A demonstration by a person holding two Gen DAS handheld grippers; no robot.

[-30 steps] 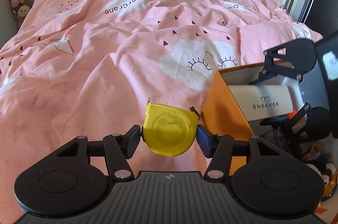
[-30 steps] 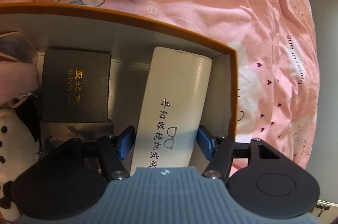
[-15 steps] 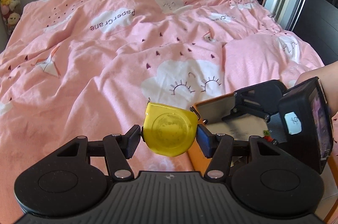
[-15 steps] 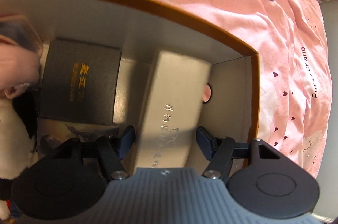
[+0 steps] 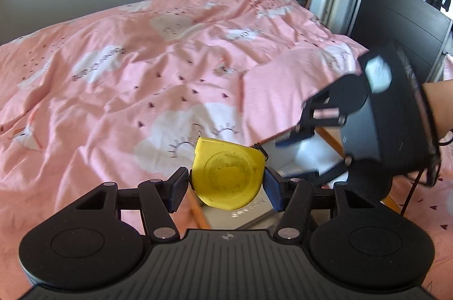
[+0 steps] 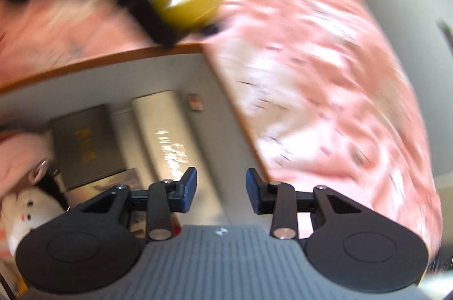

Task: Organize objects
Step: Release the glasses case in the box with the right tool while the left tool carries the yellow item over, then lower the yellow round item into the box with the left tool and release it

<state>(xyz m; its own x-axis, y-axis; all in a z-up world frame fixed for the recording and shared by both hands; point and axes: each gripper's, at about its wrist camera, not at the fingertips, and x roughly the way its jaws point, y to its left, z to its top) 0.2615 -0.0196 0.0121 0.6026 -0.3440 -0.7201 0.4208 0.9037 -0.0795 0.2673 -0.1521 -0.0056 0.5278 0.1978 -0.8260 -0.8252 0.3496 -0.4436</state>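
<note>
We see the left gripper (image 5: 226,184) clamped by both blue pads on a yellow tape measure (image 5: 228,181), carried in the air over the pink bedspread (image 5: 141,90) near the rim of the orange box (image 6: 99,59). The right gripper (image 6: 220,189) has just been closing; its jaws stand partly apart with nothing between them. Below it, through heavy blur, a white case (image 6: 170,135) seems to lie in the box beside a dark box (image 6: 85,141).

yellow tape measure (image 5: 228,180); orange box (image 6: 85,63), white inside; pink bedcover (image 5: 136,90) with white clouds and small dark hearts.
</note>
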